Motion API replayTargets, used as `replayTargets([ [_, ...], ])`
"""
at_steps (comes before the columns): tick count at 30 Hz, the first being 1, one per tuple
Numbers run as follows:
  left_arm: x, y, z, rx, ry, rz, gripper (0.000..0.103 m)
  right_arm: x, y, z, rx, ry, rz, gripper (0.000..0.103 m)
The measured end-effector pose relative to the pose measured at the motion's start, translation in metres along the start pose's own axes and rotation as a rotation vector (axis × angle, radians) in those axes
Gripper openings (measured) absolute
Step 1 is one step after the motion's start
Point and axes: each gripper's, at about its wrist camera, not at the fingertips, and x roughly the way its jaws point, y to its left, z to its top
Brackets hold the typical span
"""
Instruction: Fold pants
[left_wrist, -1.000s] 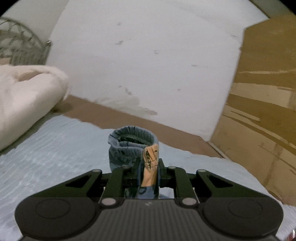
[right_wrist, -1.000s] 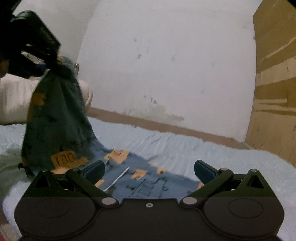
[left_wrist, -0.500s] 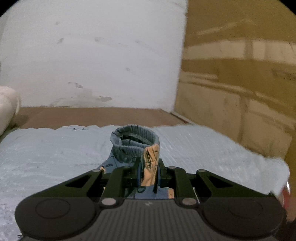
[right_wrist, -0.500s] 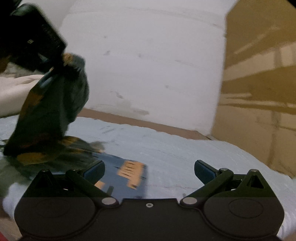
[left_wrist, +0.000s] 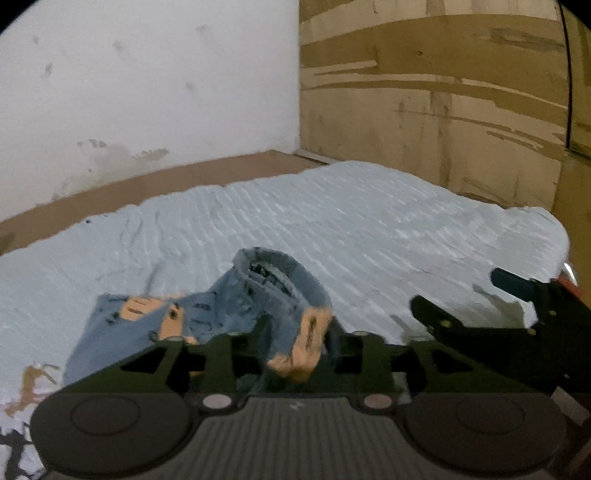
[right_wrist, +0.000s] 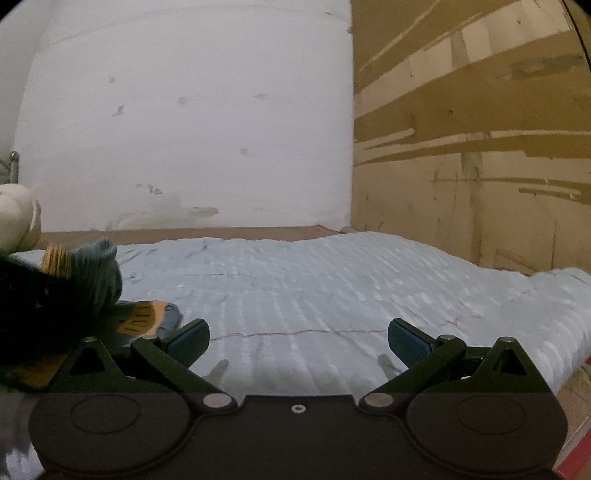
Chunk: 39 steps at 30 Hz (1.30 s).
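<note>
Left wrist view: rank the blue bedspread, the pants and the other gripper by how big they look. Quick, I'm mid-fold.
1. blue bedspread, largest by far.
2. pants, bunched and partly hidden by the left gripper clamping them.
3. right gripper, cut off at the frame edge and near the camera, so unsure against the pants.

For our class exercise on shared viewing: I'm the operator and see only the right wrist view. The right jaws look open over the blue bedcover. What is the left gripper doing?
Observer: The left gripper is shut on the pants, pinching blue fabric with an orange patch.
Operator: Where is the rest of the pants?
Observer: It spreads left of the jaws on the bedcover, orange patches facing up.
Operator: Can you see my right gripper from there?
Observer: Yes, the right gripper shows at the right edge, open and holding nothing.
</note>
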Motion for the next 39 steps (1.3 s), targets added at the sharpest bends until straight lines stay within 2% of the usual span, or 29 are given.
replayTargets([
  [7, -0.011, 0.003, -0.005, -0.011, -0.004, -0.019, 0.074, 0.006, -0.001, 0.000, 0.009, 0.011, 0.003, 0.102],
  [9, -0.018, 0.007, -0.004, -0.030, -0.014, 0.002, 0.087, 0.008, -0.001, 0.000, 0.008, 0.014, 0.004, 0.102],
  [14, -0.033, 0.026, -0.002, -0.105, -0.032, 0.108, 0.102, 0.011, 0.000, -0.004, 0.010, 0.020, 0.011, 0.102],
  [20, -0.046, 0.056, -0.011, -0.217, -0.023, 0.254, 0.102, 0.014, 0.003, -0.009, 0.013, 0.019, 0.041, 0.102],
  [24, -0.054, 0.081, -0.020, -0.277, 0.005, 0.386, 0.102, 0.012, 0.007, -0.009, 0.011, 0.008, 0.075, 0.102],
  [30, -0.093, 0.126, -0.024, -0.392, -0.032, 0.504, 0.102, 0.011, 0.012, -0.010, 0.001, 0.001, 0.102, 0.102],
  [35, -0.103, 0.145, -0.033, -0.437, -0.013, 0.539, 0.102, 0.006, 0.015, -0.010, -0.002, -0.029, 0.132, 0.102],
  [39, -0.092, 0.142, -0.048, -0.458, 0.015, 0.462, 0.102, -0.002, 0.016, -0.010, 0.002, -0.075, 0.174, 0.102],
])
